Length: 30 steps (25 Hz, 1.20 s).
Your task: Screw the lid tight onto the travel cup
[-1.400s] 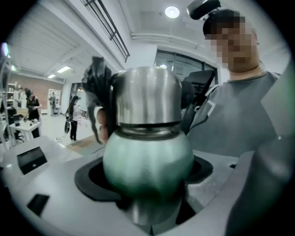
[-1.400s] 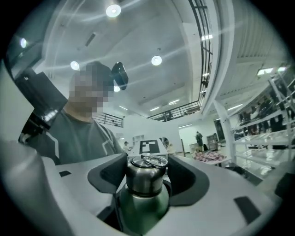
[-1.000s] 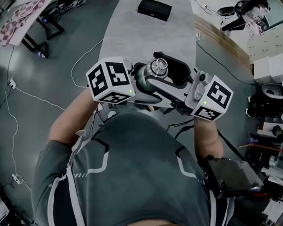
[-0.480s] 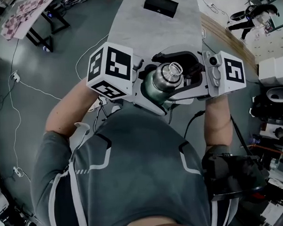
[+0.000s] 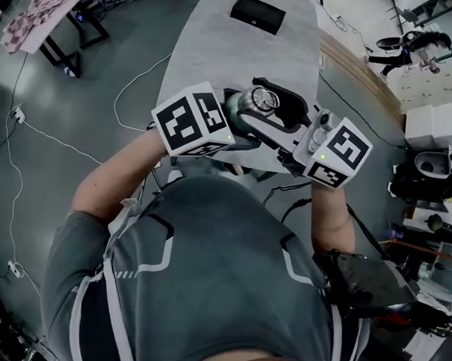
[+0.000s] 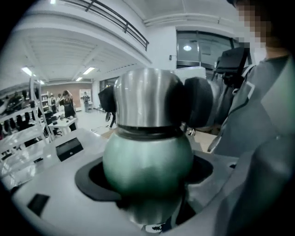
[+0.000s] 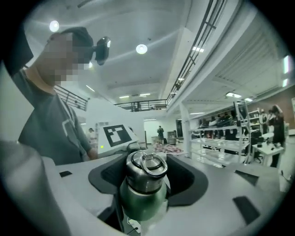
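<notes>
The travel cup has a green body (image 6: 147,159) and a steel lid (image 5: 257,100) with a wire ring on top. It is held up in front of the person's chest. My left gripper (image 6: 147,177) is shut on the green body, under the marker cube (image 5: 193,119). My right gripper (image 7: 145,177) comes in from the right, and its black pads (image 6: 198,101) lie against both sides of the lid (image 7: 145,168). Its jaws have just been closing with the lid between them. In the head view the arms and cubes hide most of the body.
Beyond the hands lies a grey table (image 5: 228,49) with a black box (image 5: 258,14) at its far end. Cables (image 5: 132,90) trail on the floor at the left. Another table (image 5: 32,27) stands at the far left, and equipment crowds the right side.
Half a second ago both grippers and the cup were nearer the camera, with the right cube level beside the cup. Now they are back lower, and the right cube sits below and right of the lid.
</notes>
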Tool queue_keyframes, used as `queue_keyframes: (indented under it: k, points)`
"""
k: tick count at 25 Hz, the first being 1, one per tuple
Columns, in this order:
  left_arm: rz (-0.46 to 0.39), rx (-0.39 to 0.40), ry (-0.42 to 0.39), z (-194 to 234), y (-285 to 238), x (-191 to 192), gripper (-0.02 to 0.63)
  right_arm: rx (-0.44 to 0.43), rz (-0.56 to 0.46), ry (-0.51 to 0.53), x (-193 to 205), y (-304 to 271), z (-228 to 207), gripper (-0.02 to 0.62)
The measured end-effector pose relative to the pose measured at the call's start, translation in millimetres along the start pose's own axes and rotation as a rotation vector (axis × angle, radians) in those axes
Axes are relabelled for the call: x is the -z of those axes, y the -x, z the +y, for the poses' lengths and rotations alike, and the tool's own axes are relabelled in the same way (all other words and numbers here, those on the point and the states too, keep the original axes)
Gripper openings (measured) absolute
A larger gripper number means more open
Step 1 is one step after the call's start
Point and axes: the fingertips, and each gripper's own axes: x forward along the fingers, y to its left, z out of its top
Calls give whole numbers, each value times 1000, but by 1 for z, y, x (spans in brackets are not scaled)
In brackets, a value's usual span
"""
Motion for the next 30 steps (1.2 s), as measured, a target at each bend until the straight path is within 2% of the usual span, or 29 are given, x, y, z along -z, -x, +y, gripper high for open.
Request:
queue_keyframes:
  k: [1, 3, 8, 11, 14, 17, 20, 22, 27, 29, 30]
  points:
    - [2, -5, -7, 1, -1, 2, 402, 17, 2, -3, 2, 0, 0, 276]
    - [-29, 56, -23, -7, 3, 0, 402, -41, -11, 5, -1, 1, 7, 278]
    - [-160, 379, -71, -55, 29, -24, 402, -429, -122, -7, -25, 17, 43, 318]
    - [-204, 536, -59, -79, 39, -35, 402, -606, -150, -31, -35, 28, 57, 317]
    - [-192, 609, -62, -91, 40, -34, 402, -680, -118, -47, -33, 27, 64, 314]
    - [-179, 618, -56, -91, 39, -32, 402, -711, -152, -37, -41, 22, 65, 279]
    - [-179, 526, -29, -74, 33, -33, 402, -635, -152, -47, -42, 15, 52, 278]
    - [-156, 400, -7, -52, 26, -27, 402, -508, -119, -48, -35, 5, 37, 276]
    - [-35, 37, 38, 7, 7, 4, 402, -98, -24, -38, -4, -13, -5, 276]
    - [4, -34, 38, 20, 2, 12, 402, 0, -7, -56, 5, -16, -15, 276]
    - [11, -36, 35, 21, 2, 14, 402, 16, -3, -58, 6, -16, -16, 276]
